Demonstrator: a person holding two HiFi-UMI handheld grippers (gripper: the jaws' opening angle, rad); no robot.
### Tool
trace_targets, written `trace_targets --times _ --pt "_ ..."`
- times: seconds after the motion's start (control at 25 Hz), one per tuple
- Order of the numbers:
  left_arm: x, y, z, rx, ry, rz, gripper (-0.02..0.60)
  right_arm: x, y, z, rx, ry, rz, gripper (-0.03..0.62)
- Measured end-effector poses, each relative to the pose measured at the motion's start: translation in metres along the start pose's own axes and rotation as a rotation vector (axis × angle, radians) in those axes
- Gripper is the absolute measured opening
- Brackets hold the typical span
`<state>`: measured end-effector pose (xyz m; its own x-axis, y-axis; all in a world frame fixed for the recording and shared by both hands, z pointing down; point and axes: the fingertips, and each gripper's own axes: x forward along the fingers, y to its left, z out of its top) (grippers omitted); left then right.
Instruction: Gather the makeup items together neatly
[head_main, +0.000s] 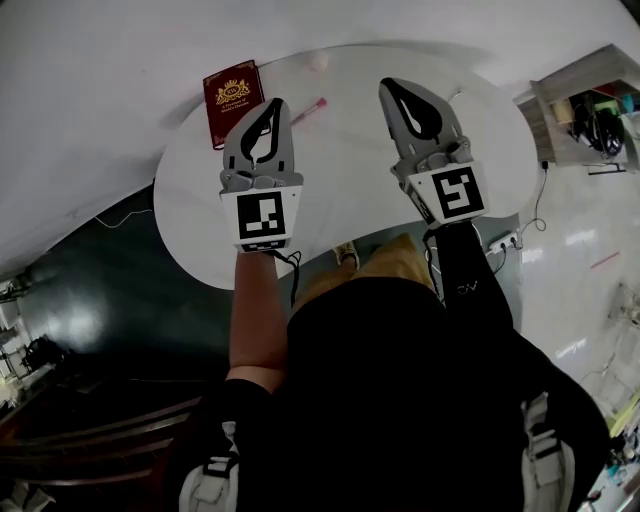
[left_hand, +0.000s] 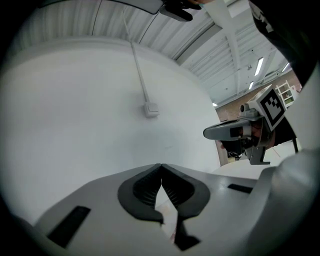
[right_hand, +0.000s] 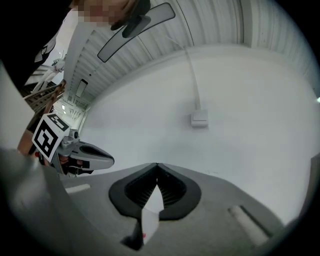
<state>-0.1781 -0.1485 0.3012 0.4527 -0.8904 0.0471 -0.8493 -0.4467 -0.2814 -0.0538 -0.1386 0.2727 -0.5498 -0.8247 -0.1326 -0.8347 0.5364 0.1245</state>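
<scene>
The head view alone shows the layout. A white rounded surface (head_main: 340, 180) carries a dark red case (head_main: 233, 100) with a gold crest at its far left edge, a pink stick (head_main: 308, 110) lying slantwise just inside that edge, and a small pale round item (head_main: 318, 62) at the far edge. Whether the case overhangs the rim cannot be told. The left gripper (head_main: 272, 103) is above the left part of the surface, its tip just beside the case's right side and near the pink stick. The right gripper (head_main: 388, 85) is above the right part, well apart from all three items. The gripper views show none of the items clearly; they face a plain white wall (left_hand: 75, 110) with a switch box (left_hand: 151, 108) fed by a thin duct. They do give the jaw state. The left gripper (left_hand: 161, 165) has its pads pressed together at the tips with nothing between them, and the right gripper (right_hand: 157, 165) is likewise pressed together and holds nothing. Each gripper view shows the other gripper alongside, with its marker cube (left_hand: 272, 105). Bare surface lies between the two grippers and runs back to the near edge, which meets the person's body.
</scene>
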Motion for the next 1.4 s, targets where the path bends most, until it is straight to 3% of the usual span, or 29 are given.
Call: trace_targets --times 0.16,0.56,0.76,0.8,0.84,1.04,1.2,1.4 --pt "0.013 0.008 -0.007 -0.017 -0.035 -0.033 0.008 0.014 0.0 -0.01 0.003 0.018 -0.016 0.005" --pt "0.042 0.002 -0.06 -0.102 0.108 -0.076 0.009 0.025 -0.018 -0.039 -0.012 0.135 -0.032 0.005" --pt "0.07 -0.02 -0.13 -0.067 0.299 -0.163 0.027 0.024 -0.032 -0.05 -0.014 0.162 -0.043 0.005" --pt "0.076 -0.025 -0.146 -0.056 0.343 -0.187 0.094 0.024 -0.035 -0.052 -0.015 0.164 -0.043 0.005" --pt "0.082 -0.03 -0.163 -0.046 0.386 -0.21 0.109 0.024 -0.038 -0.053 -0.014 0.167 -0.045 0.005" --pt "0.106 -0.041 -0.241 -0.003 0.568 -0.284 0.11 0.026 -0.052 -0.067 -0.008 0.209 -0.058 0.005" --pt "0.116 -0.044 -0.279 0.04 0.682 -0.312 0.109 0.03 -0.059 -0.075 0.008 0.223 -0.069 0.005" --pt "0.119 -0.056 -0.319 0.037 0.805 -0.371 0.11 0.029 -0.071 -0.084 0.001 0.261 -0.066 0.005"
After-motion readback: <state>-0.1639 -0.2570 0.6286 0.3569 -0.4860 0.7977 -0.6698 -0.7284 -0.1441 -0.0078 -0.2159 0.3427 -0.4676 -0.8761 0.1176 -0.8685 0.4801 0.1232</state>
